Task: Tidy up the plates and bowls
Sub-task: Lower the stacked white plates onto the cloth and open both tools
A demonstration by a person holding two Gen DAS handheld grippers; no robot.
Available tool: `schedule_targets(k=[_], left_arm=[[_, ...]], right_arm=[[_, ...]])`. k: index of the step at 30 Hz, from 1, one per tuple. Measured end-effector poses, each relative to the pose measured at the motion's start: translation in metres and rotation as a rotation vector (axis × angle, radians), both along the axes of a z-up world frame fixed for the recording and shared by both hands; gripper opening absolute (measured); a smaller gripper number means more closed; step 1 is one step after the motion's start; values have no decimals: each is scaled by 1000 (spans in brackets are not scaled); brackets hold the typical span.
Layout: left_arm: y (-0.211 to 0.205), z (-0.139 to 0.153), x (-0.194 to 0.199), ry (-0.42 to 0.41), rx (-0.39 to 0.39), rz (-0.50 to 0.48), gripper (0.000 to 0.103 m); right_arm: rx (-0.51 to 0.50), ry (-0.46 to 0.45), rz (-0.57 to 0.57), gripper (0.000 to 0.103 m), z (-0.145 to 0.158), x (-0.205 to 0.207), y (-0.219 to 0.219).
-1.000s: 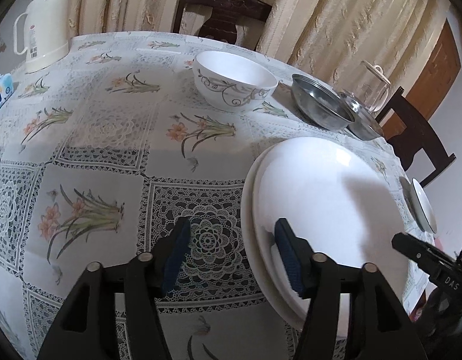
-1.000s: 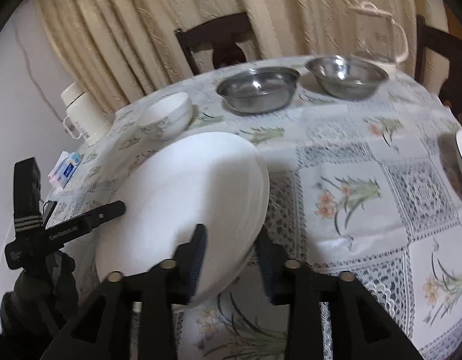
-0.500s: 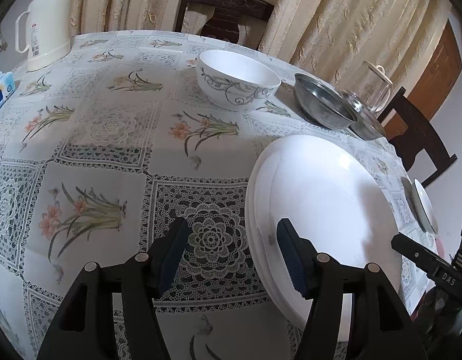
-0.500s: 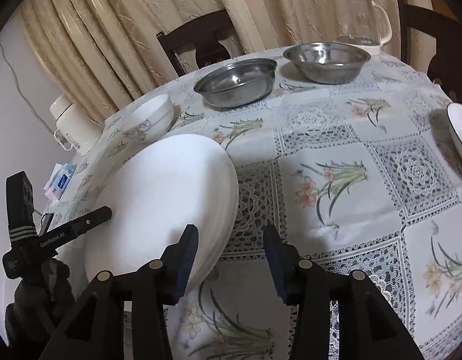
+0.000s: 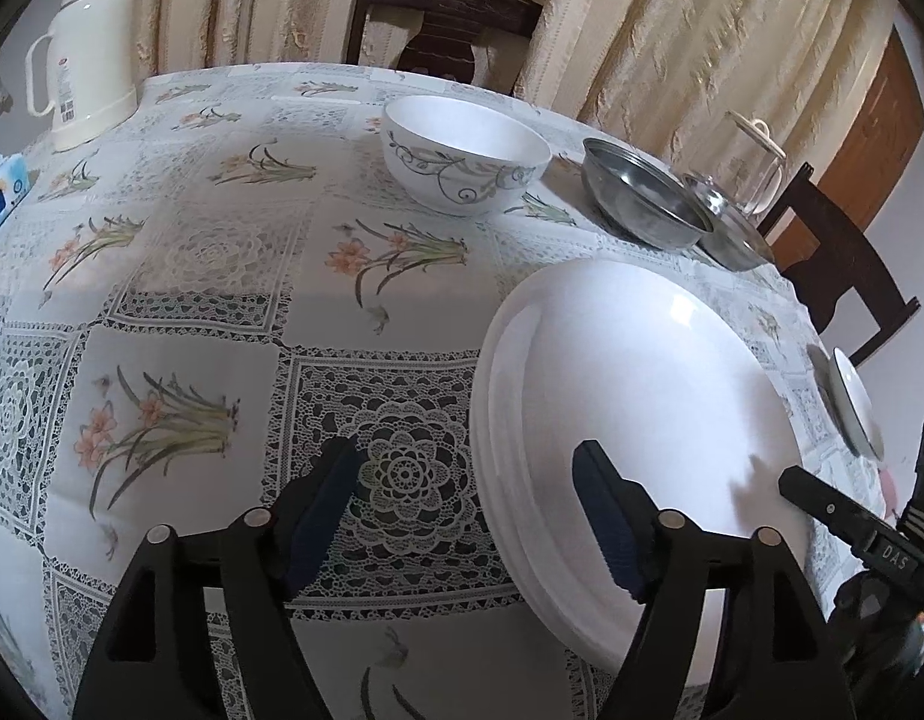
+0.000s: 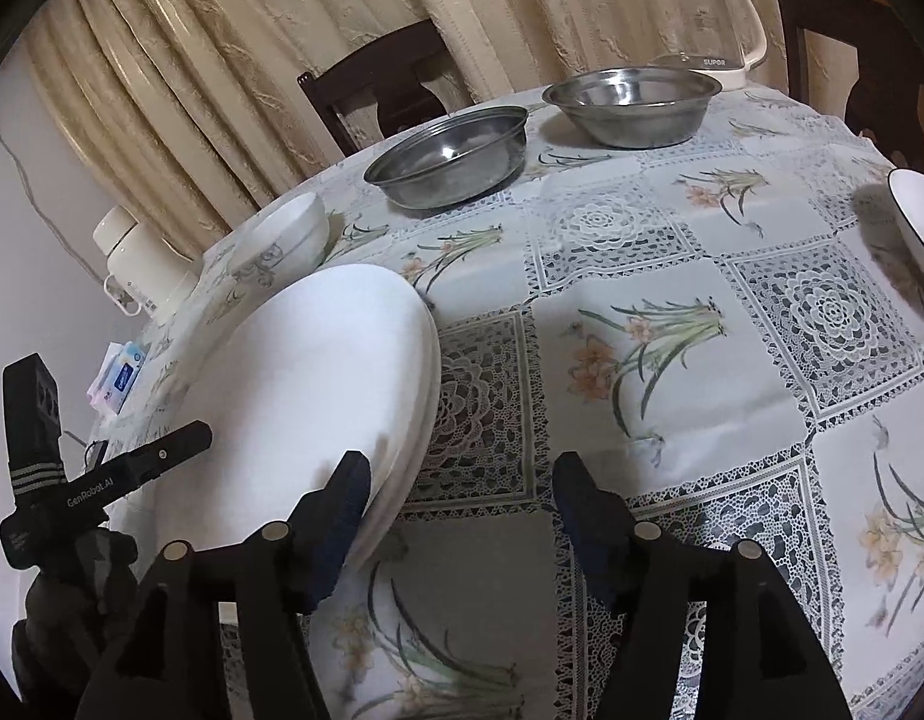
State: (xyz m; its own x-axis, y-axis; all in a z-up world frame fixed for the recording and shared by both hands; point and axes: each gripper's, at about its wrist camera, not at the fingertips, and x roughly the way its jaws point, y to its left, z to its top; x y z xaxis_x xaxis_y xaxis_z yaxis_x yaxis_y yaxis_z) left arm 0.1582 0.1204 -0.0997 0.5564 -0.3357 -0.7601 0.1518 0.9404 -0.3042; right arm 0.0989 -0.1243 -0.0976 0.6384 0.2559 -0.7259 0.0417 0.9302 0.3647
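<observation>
Both grippers, left and right, opening beside stacked plates; overhanging stack could slip off table if nudged.

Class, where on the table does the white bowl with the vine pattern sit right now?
In the left wrist view the patterned white bowl stands upright at the table's far side, left of the nearer steel bowl, beyond the stacked white plates and before a dark chair.
</observation>
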Motion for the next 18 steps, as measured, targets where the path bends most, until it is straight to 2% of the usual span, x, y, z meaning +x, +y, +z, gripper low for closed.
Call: schedule_targets(k=[18], left_arm=[[-12, 14, -3, 9, 104, 58, 78]], right_arm=[[74, -52, -6, 68, 4, -13, -17]])
